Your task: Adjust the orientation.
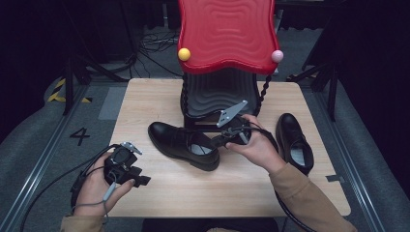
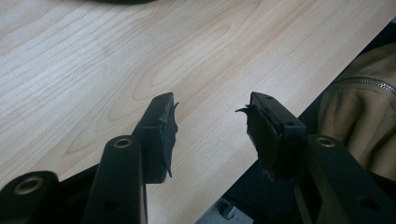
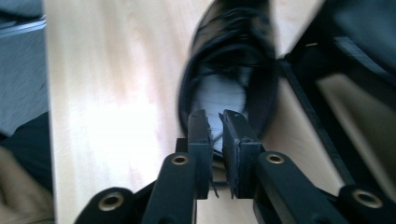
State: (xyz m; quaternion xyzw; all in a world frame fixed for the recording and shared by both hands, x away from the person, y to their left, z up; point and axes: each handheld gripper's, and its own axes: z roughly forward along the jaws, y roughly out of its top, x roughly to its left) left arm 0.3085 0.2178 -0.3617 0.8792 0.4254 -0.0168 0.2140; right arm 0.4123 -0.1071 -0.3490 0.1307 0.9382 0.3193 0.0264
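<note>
At the middle of the wooden table [image 1: 145, 96], just in front of the black base of the red-topped stand [image 1: 225, 34], a black dress shoe [image 1: 181, 144] is lying on its sole, toe pointing away from the stand's right side and heel end nearest the right gripper [image 1: 223, 140]. The right hand [image 1: 258, 145] is bringing that gripper to the heel rim; in the high view its tips are sitting at the back edge of the shoe's opening. In the right gripper view the jaws of the right gripper [image 3: 215, 140] are standing narrow, with only a thin slot between the pads, and the rear rim of the shoe [image 3: 229, 60] is lying right at that slot; the picture is blurred, so I cannot tell whether the leather is actually being pinched or merely sitting beside the pads. The pale insole is showing just beyond the tips. A second black shoe [image 1: 295, 140] is resting to the right of the stand, well apart from the first shoe, toe pointing toward the table's far edge. The left gripper [image 1: 126, 169] is hanging at the near left edge of the table, far from the stand, held in the left hand [image 1: 96, 191]. In the left gripper view the left gripper [image 2: 210, 135] is standing wide apart, holding nothing, with bare wood grain [image 2: 140, 60] beneath it and a tan sleeve [image 2: 364, 112] beside it.
</note>
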